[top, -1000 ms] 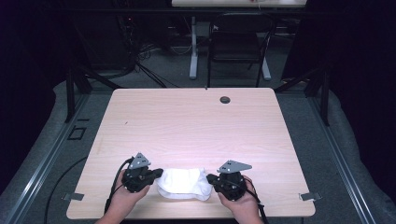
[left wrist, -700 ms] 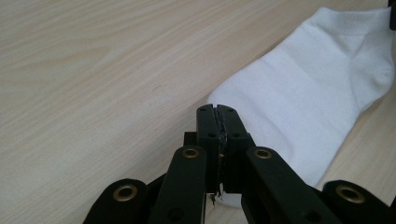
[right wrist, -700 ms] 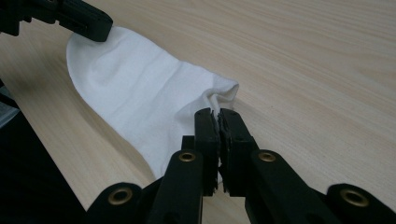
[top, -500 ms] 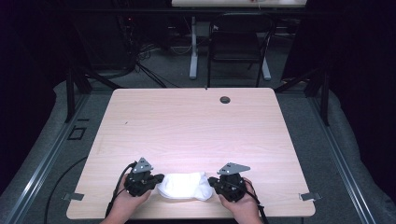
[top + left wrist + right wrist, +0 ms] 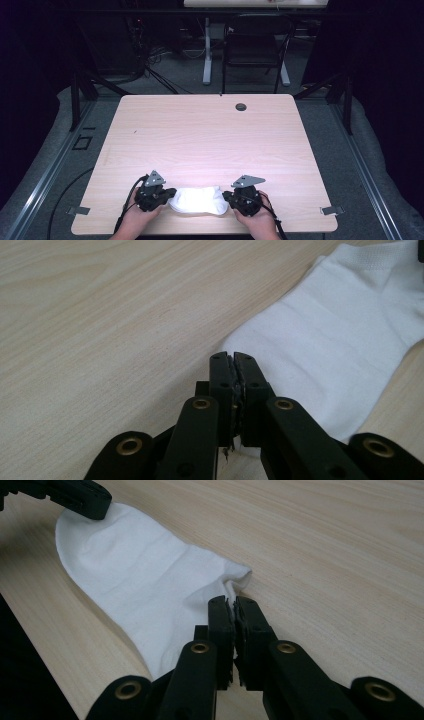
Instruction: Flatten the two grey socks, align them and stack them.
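On the worktop (image 5: 210, 135), one white sock (image 5: 196, 200) is stretched between two hand-held grippers, left (image 5: 167, 194) and right (image 5: 227, 196), each clamped on an end.

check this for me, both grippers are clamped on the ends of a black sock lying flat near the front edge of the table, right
Not quite: the sock is white, not black, as the high view and both gripper views show. The rest holds: the left gripper and right gripper are each shut on an end of it, and it lies flat near the front edge of the table.
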Available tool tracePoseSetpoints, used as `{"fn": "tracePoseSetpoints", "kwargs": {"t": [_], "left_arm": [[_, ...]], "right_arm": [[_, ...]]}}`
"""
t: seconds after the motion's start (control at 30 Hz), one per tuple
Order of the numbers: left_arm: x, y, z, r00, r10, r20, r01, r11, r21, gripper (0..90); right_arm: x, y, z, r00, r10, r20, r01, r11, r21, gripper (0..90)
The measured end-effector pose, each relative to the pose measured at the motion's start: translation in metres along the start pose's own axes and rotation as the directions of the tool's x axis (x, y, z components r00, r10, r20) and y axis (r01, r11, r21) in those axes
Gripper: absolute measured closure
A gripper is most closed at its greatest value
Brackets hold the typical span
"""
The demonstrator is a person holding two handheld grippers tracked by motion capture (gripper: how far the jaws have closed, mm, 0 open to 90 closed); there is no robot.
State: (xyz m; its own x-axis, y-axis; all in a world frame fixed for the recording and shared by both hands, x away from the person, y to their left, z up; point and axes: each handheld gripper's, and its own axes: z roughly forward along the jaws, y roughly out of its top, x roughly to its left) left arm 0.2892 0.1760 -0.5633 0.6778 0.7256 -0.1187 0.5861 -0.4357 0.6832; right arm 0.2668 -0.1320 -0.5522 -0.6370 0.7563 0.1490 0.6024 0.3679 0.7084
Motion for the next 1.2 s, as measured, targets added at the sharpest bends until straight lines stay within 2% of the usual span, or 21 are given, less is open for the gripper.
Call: {"fn": "tracePoseSetpoints", "kwargs": {"t": [0.2, 0.5, 0.6, 0.7, 0.8, 0.93, 1.0, 1.1, 1.2], "left_arm": [[0.0, -0.001, 0.002, 0.9999, 0.011, -0.003, -0.011, 0.9999, 0.01, 87.6], [0.0, -0.002, 0.003, 1.0, 0.005, -0.002, -0.005, 0.9999, 0.013, 87.3], [0.0, -0.002, 0.003, 1.0, 0.005, 0.003, -0.005, 0.9999, 0.014, 84.4], [-0.001, -0.001, -0.001, 1.0, 0.008, 0.0, -0.008, 0.9999, -0.01, 78.8], [-0.003, 0.003, -0.008, 0.9998, 0.018, 0.008, -0.017, 0.9986, -0.049, 73.8], [-0.009, 0.005, -0.012, 0.9984, 0.055, 0.015, -0.054, 0.9962, -0.069, 68.8], [-0.012, 0.004, -0.011, 0.9978, 0.062, 0.023, -0.06, 0.9962, -0.063, 66.4], [-0.014, 0.0, -0.007, 0.9974, 0.065, 0.033, -0.063, 0.9969, -0.046, 64.2], [-0.015, -0.003, -0.004, 0.9964, 0.078, 0.033, -0.077, 0.9967, -0.025, 63.0]], "right_arm": [[0.001, 0.004, 0.0, 0.9999, -0.012, -0.005, 0.012, 0.999, -0.032, 86.2], [-0.001, 0.004, 0.009, 1.0, -0.009, -0.001, 0.009, 1.0, -0.013, 86.0], [-0.002, 0.004, 0.01, 0.9999, -0.015, -0.001, 0.015, 1.0, -0.004, 85.0], [-0.001, 0.003, 0.008, 1.0, 0.0, -0.004, 0.0, 1.0, -0.024, 77.0], [-0.002, 0.005, 0.0, 0.9999, 0.007, 0.013, -0.006, 0.997, -0.073, 70.5], [0.005, 0.007, -0.008, 0.9997, -0.016, 0.016, 0.018, 0.992, -0.126, 68.3], [0.01, 0.008, -0.005, 0.9993, -0.037, -0.001, 0.036, 0.991, -0.125, 66.9], [0.016, 0.008, 0.002, 0.9969, -0.077, -0.014, 0.075, 0.992, -0.097, 65.4], [0.016, 0.005, 0.01, 0.9948, -0.095, -0.036, 0.094, 0.994, -0.049, 62.5]]}}
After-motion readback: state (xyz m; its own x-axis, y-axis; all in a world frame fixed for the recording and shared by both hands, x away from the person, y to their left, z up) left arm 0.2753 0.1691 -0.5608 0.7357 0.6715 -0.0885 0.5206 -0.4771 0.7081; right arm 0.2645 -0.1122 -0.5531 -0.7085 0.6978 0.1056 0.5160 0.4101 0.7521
